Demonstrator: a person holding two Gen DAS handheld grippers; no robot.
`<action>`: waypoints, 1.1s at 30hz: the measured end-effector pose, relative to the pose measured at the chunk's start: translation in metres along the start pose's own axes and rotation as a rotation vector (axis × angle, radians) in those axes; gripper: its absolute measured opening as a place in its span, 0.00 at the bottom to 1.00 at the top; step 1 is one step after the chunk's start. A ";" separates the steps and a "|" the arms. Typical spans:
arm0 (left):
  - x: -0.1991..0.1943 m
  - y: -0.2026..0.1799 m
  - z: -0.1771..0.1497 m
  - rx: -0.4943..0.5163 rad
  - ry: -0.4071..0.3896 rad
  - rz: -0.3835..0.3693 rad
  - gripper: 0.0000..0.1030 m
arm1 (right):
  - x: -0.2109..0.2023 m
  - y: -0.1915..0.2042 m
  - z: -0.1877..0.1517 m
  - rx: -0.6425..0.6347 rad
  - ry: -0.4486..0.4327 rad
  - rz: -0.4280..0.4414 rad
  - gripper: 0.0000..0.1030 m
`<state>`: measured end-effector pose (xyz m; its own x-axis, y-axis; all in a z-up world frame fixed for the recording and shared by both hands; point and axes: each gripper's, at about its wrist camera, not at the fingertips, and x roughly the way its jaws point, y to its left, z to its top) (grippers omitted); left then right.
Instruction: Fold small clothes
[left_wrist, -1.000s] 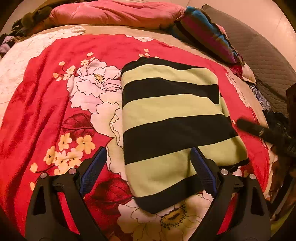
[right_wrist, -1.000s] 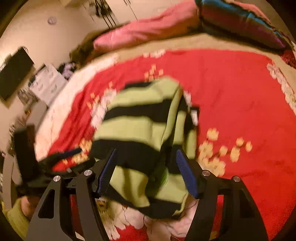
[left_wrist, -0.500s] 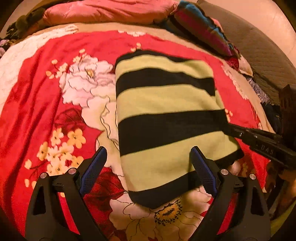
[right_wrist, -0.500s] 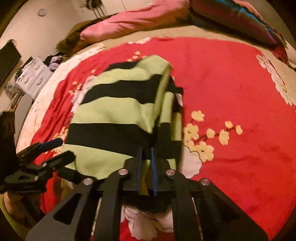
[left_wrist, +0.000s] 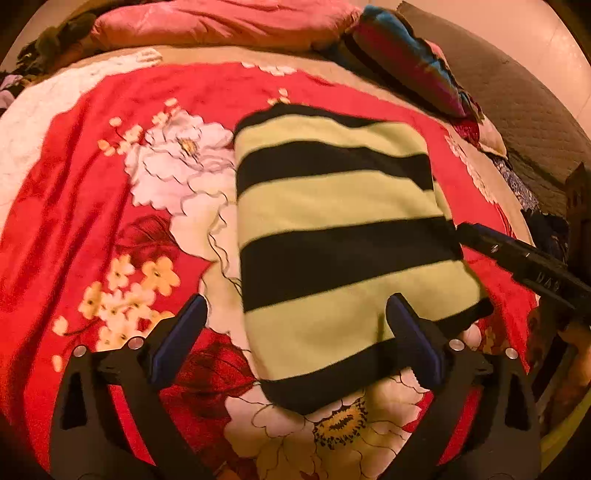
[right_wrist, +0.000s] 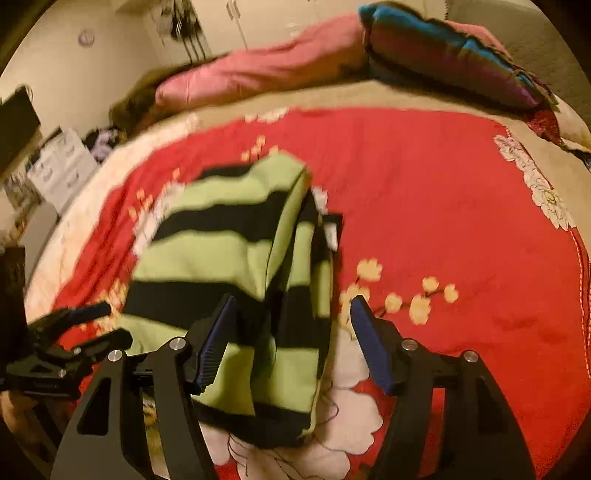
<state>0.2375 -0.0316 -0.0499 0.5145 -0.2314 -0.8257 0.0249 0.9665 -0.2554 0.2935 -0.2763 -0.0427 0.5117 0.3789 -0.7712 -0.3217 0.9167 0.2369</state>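
Observation:
A folded garment with light green and black stripes (left_wrist: 332, 236) lies on the red floral bedspread (left_wrist: 81, 229). My left gripper (left_wrist: 299, 332) is open and hovers over its near end, empty. In the right wrist view the same garment (right_wrist: 229, 266) shows its folded layers along the right edge. My right gripper (right_wrist: 295, 332) is open, its blue pads astride the garment's near right edge. The right gripper also shows in the left wrist view (left_wrist: 517, 258) at the garment's right side, and the left gripper shows in the right wrist view (right_wrist: 70, 332).
A pink quilt (left_wrist: 221, 26) and a blue and magenta striped blanket (left_wrist: 410, 70) lie at the head of the bed. A grey quilted surface (left_wrist: 524, 110) is at the right. White drawers (right_wrist: 62, 170) stand beyond the bed's left edge.
My right gripper was shut on the garment's right edge half a second ago and is now open. The left gripper has stayed open over the near end.

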 end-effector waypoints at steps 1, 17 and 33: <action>-0.002 0.001 0.001 0.000 -0.004 0.003 0.88 | -0.002 -0.003 0.001 0.013 -0.016 0.005 0.65; 0.007 0.011 0.012 -0.011 -0.006 0.078 0.91 | 0.021 -0.014 0.013 0.098 0.001 0.051 0.81; 0.036 0.021 0.013 -0.050 0.018 0.048 0.91 | 0.072 -0.033 0.008 0.224 0.145 0.191 0.89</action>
<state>0.2680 -0.0179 -0.0788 0.4984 -0.1877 -0.8464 -0.0424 0.9698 -0.2401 0.3468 -0.2780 -0.1014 0.3348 0.5392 -0.7728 -0.2089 0.8422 0.4971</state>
